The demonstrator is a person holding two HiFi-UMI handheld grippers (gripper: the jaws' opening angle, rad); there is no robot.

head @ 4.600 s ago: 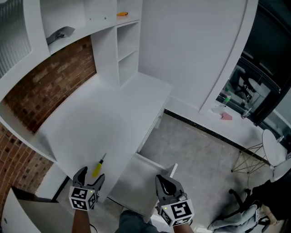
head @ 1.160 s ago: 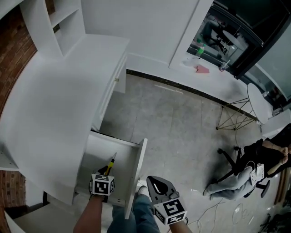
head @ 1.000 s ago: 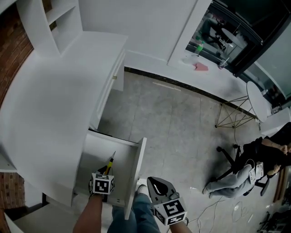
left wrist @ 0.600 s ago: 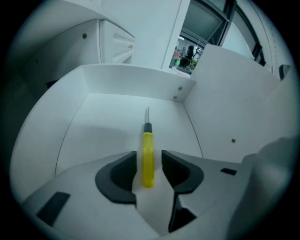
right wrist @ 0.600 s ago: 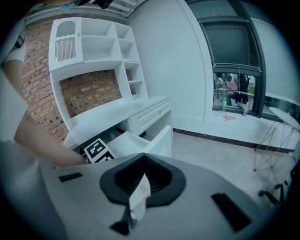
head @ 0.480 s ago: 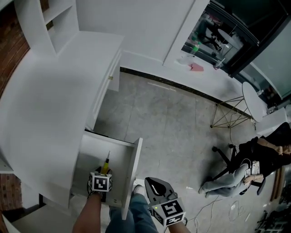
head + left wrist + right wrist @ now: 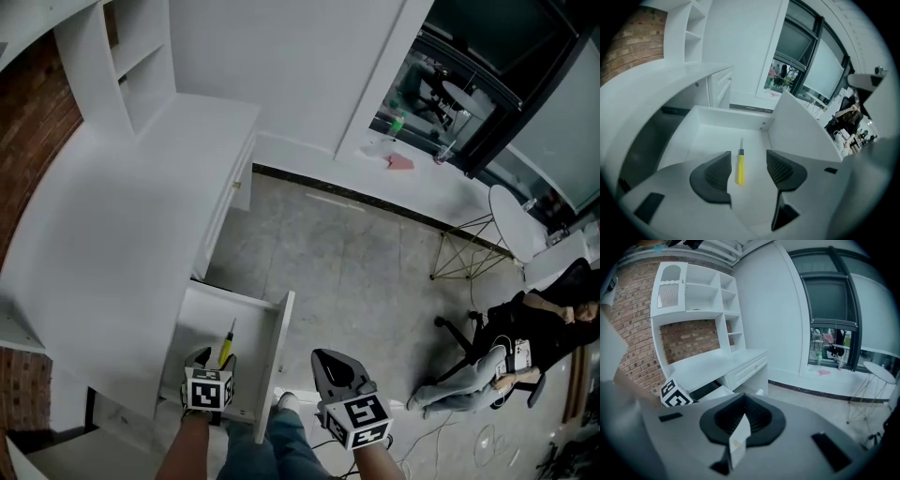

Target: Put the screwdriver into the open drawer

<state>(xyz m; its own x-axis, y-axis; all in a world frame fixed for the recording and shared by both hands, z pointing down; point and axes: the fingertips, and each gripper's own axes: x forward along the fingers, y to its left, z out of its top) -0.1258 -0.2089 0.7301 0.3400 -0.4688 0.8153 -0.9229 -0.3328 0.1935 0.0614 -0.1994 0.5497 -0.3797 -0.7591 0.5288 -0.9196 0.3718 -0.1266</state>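
The yellow-handled screwdriver [image 7: 226, 345] lies flat on the floor of the open white drawer [image 7: 280, 349], its metal tip pointing away from me. My left gripper [image 7: 212, 359] hangs just above it, apart from it. In the left gripper view the screwdriver [image 7: 740, 168] shows below and between the fingers [image 7: 714, 175] of the left gripper [image 7: 748, 166], whose jaws are opening with nothing touching them. My right gripper [image 7: 335, 367] hovers to the right of the drawer front, over the floor. Its jaws stand shut and hold nothing in the right gripper view [image 7: 743, 420].
The drawer [image 7: 726, 120] sticks out from a white desk [image 7: 103, 234] with shelves [image 7: 131, 66] at the back. Grey tiled floor [image 7: 356, 272] spreads to the right. A person sits in an office chair [image 7: 497, 347] at far right. My legs are just below the drawer.
My left gripper has let go of the screwdriver, opened its jaws and risen above the drawer. The screwdriver stays on the drawer floor. The right gripper has lifted a little.
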